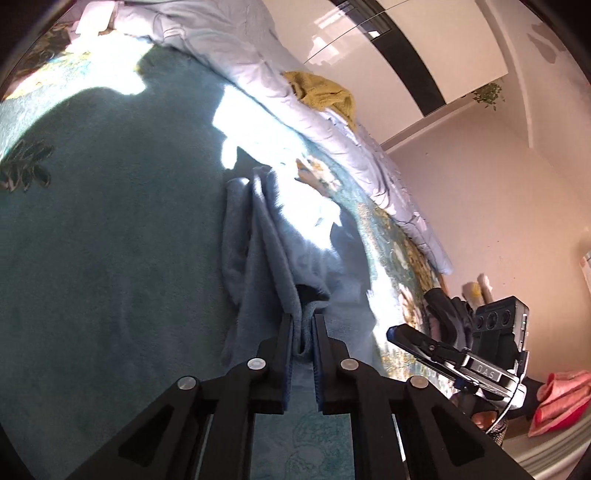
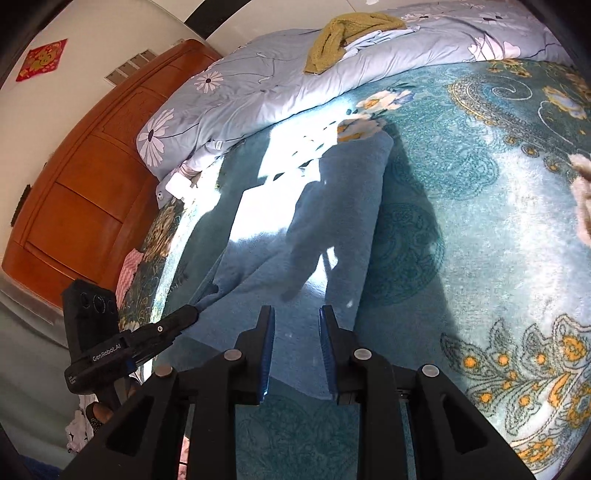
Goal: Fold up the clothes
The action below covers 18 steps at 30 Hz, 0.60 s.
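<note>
Blue, fleecy and soft, one towel-like cloth (image 2: 325,229) lies spread on the teal patterned bed blanket (image 2: 461,192), partly in bright sunlight and crossed by shadows; its near left edge is lifted and bunched into vertical folds. Two black hand-held grippers are in view. The left gripper (image 1: 303,328) is pinched on a gathered fold of that cloth, fabric squeezed between its blue pads. The right gripper (image 2: 297,332) hangs over the cloth's near edge with its fingers spread apart, holding nothing. One mustard-yellow knitted garment (image 2: 351,33) rests on the pale-blue floral quilt (image 2: 258,92) beyond.
</note>
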Each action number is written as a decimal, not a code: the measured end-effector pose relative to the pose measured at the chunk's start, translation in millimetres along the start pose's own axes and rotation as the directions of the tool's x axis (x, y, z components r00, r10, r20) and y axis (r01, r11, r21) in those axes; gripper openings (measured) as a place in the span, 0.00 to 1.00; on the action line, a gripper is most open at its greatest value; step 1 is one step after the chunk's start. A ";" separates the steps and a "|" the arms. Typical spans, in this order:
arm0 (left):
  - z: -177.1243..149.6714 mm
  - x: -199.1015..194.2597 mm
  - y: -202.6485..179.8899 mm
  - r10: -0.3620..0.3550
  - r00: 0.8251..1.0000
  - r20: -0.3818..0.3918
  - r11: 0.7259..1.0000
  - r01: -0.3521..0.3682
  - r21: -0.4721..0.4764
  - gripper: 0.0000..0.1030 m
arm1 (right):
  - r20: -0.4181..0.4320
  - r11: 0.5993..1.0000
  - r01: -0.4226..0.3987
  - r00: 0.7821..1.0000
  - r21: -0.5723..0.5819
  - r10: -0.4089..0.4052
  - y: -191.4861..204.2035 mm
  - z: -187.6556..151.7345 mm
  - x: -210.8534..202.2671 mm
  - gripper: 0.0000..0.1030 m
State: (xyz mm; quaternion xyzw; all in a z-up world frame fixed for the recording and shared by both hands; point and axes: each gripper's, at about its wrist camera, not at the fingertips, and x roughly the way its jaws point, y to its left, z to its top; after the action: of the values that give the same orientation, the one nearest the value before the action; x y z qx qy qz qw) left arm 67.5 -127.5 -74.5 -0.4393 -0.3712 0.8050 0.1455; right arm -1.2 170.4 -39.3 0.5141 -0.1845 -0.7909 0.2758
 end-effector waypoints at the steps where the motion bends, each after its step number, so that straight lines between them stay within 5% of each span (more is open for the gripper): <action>1: -2.2 4.4 9.2 0.009 1.000 -0.014 1.000 -0.009 -0.025 0.10 | -0.011 1.000 0.000 1.000 0.012 0.000 -4.9 -5.4 2.9 0.25; 6: -4.1 10.3 26.9 0.011 0.999 -0.034 0.998 -0.013 -0.064 0.13 | -0.032 0.996 -0.038 0.999 0.080 0.041 -21.4 -24.3 13.0 0.40; 16: -4.7 10.4 40.1 -0.065 0.997 -0.037 0.987 0.059 -0.147 0.13 | -0.013 0.971 -0.161 0.986 0.176 0.166 -26.4 -35.7 33.9 0.41; 18: -4.9 7.1 39.7 -0.084 0.996 -0.037 0.985 0.077 -0.154 0.13 | 0.003 0.967 -0.171 0.985 0.191 0.173 -27.3 -36.0 34.0 0.32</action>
State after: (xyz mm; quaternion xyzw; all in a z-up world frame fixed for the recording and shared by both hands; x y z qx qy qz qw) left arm 71.1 -148.2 -109.2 -0.4511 -0.4458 0.7581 0.1520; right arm 14.2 170.1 -93.7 0.5258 -0.3015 -0.7390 0.2941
